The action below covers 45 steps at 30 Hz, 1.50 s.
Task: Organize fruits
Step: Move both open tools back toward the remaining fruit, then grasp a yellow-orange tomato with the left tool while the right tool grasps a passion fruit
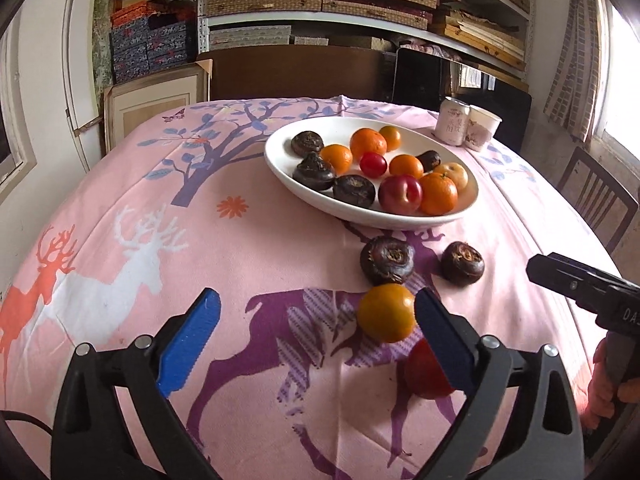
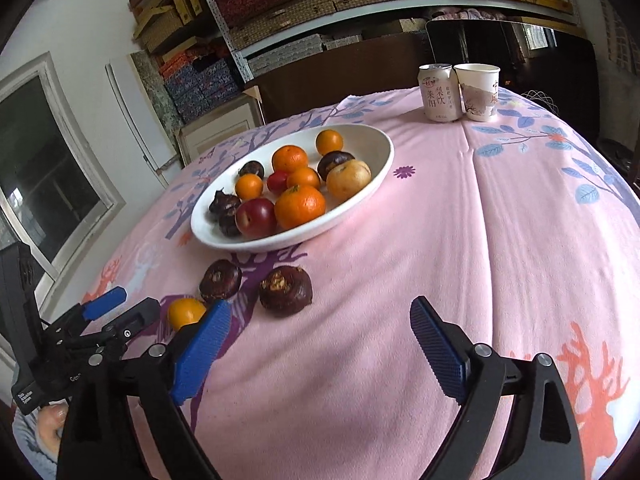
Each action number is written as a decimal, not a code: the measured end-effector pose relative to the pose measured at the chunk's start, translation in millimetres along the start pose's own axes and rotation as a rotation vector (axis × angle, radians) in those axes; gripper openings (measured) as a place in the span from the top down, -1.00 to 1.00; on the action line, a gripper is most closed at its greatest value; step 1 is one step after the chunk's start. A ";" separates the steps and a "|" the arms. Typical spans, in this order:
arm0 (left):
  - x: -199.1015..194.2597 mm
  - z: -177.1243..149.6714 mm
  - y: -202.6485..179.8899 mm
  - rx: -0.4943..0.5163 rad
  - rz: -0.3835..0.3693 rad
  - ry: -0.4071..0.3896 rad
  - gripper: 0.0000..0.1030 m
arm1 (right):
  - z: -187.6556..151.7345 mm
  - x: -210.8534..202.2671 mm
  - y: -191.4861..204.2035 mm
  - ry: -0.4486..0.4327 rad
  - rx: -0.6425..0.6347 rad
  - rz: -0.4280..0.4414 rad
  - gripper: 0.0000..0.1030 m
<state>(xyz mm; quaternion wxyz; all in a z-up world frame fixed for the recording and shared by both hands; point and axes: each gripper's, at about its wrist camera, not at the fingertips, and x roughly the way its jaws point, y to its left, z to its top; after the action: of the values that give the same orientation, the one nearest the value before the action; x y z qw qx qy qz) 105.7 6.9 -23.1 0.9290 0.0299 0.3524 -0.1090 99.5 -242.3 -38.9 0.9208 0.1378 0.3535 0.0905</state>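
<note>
The oval white bowl (image 1: 362,210) sat on the pink cloth (image 1: 240,248), its long axis running in the left wrist view from far left to near right; in the right wrist view it ran from near left to far right. It held oranges (image 1: 438,193), red plums (image 1: 400,194), dark water chestnuts (image 1: 354,189) and a yellowish fruit (image 2: 348,178).

Just in front of the bowl, on the cloth, lay two loose chestnuts: one (image 1: 386,259) near the rim and another (image 1: 463,263) beside it, apart from each other. Nearer still than the first chestnut lay a loose orange (image 1: 386,313), and behind it, farther from the bowl, a red fruit (image 1: 426,372), partly hidden.

The left gripper (image 1: 316,344) stood with its jaws wide apart and nothing clamped; the loose orange sat just inside its right blue finger (image 1: 442,344), whether touching I cannot tell. The right gripper (image 2: 320,352) was likewise spread wide over bare cloth, to the right of the loose chestnuts, holding nothing.

Beyond the bowl's far right end stood a can (image 2: 439,94) and a paper cup (image 2: 480,92), touching. Shelves (image 1: 360,0) of boxes rose behind.
</note>
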 end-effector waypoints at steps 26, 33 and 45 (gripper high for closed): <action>2.2 1.7 45.8 -0.163 0.054 0.030 -0.91 | -0.5 8.9 -29.6 0.065 0.187 0.034 -0.81; 9.9 -2.5 24.4 -0.037 0.087 0.071 -0.91 | -0.1 8.5 -29.1 0.059 0.183 0.031 -0.81; 17.8 3.7 48.4 -0.120 0.088 0.073 -0.29 | -1.9 12.7 -23.1 0.078 0.153 0.030 -0.81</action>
<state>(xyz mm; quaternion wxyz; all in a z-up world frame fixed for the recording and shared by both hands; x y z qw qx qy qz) 131.9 50.4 -33.1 0.9196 -0.0064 0.3902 -0.0456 109.1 -260.4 -55.5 0.8917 0.2094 0.3928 0.0825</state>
